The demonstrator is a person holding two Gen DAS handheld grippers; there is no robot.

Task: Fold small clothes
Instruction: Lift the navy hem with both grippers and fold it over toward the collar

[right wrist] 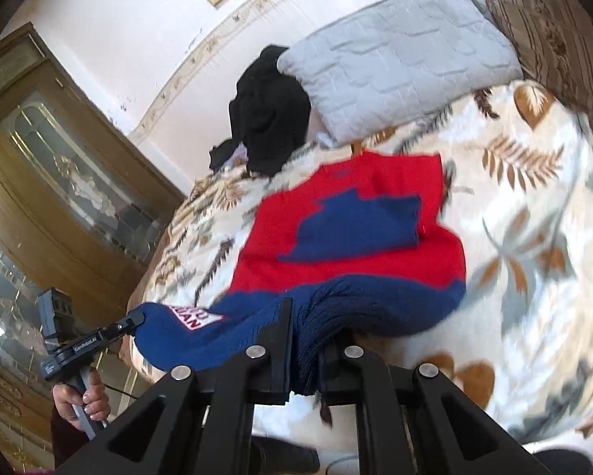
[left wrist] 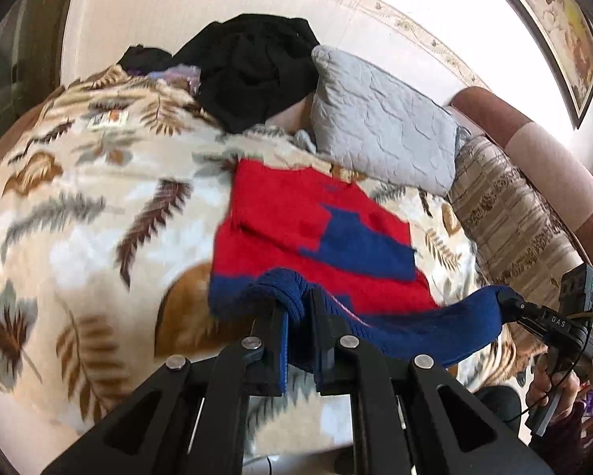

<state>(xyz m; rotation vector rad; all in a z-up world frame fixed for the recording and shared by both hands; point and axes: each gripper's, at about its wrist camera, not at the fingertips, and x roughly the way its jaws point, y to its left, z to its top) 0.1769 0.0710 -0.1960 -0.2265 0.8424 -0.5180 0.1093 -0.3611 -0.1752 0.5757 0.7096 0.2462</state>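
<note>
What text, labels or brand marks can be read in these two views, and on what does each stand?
"DAS": on the right gripper body, seen from the left wrist view.
"GenRobot.AI": on the left gripper body, seen from the right wrist view.
White patch with red letters on the sweater's blue hem: only "...IAN" shows, the rest is folded under.
Orange-and-white tag on the leaf-print blanket: too blurred to read.

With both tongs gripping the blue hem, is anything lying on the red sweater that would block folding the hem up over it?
Nothing visible does. The left tongs and right tongs both clamp the blue hem, and the red sweater ahead lies bare. The black clothes and grey pillow sit beyond it on the leaf-print blanket.
</note>
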